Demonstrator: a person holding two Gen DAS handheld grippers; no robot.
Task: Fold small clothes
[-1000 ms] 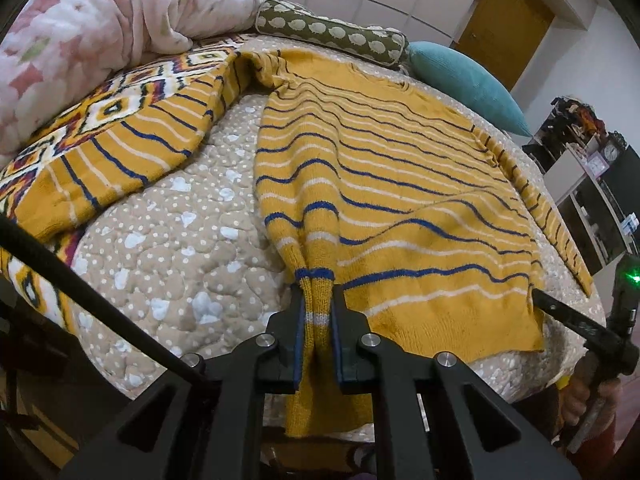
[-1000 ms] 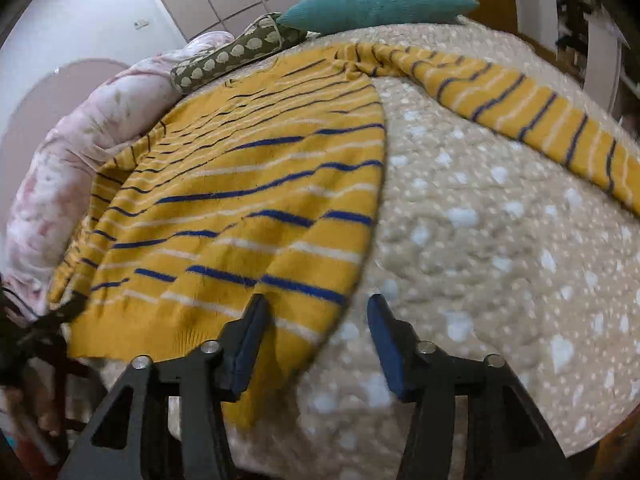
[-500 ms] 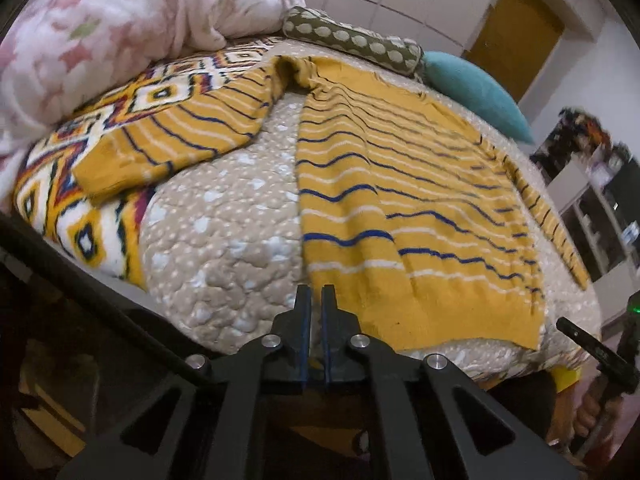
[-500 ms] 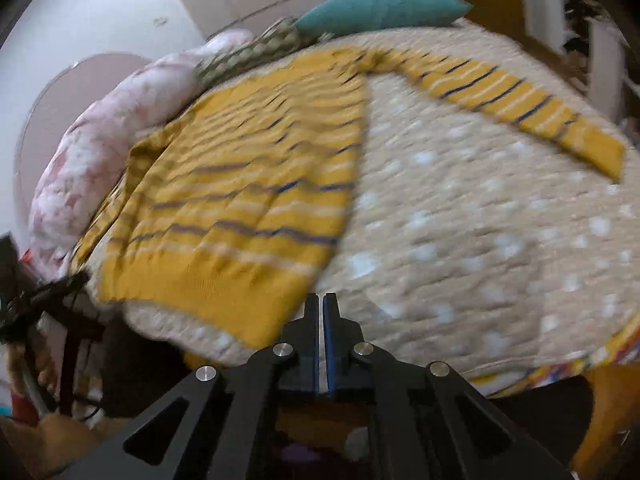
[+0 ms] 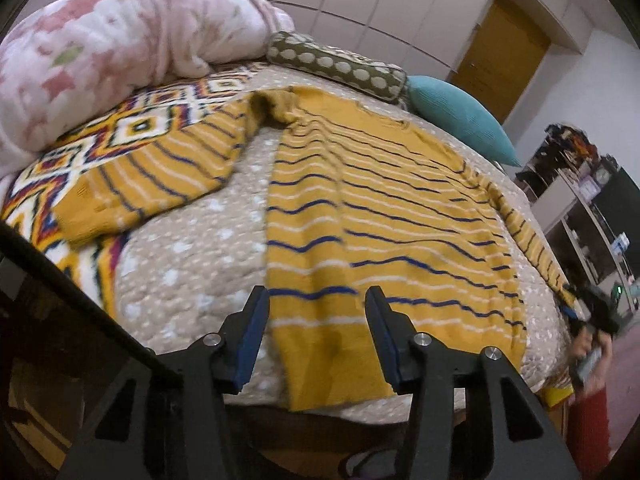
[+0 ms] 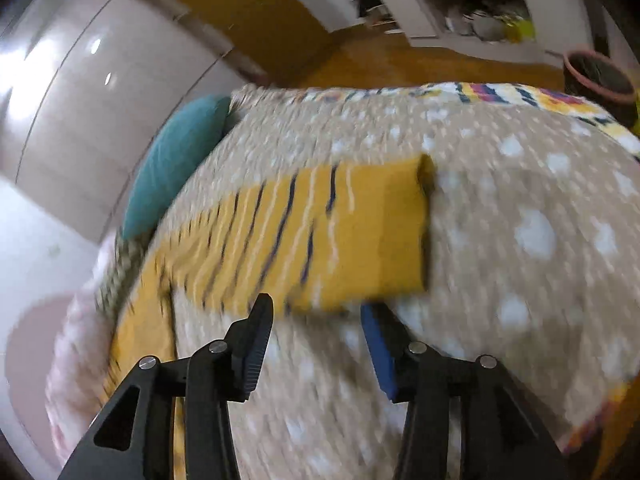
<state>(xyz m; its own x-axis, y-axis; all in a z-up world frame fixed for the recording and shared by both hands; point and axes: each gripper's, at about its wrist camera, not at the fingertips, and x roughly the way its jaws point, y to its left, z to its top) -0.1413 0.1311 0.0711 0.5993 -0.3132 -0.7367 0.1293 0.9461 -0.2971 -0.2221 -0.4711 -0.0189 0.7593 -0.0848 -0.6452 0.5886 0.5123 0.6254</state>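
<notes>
Left wrist: open left gripper [image 5: 316,320] straddles sweater [image 5: 384,216] hem at bed edge.

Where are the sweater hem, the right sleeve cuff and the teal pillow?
sweater hem [image 5: 320,364], left wrist view, plain yellow band between the open fingers.
right sleeve cuff [image 6: 400,236], right wrist view, plain yellow end of the sleeve.
teal pillow [image 5: 456,114], left wrist view, middle of its top face.

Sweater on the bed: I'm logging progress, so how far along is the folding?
Done: the yellow striped sweater lies spread flat on the dotted quilt. In hand: nothing; left gripper and right gripper are open. Left: both sleeves lie outstretched, and the body is unfolded.
</notes>
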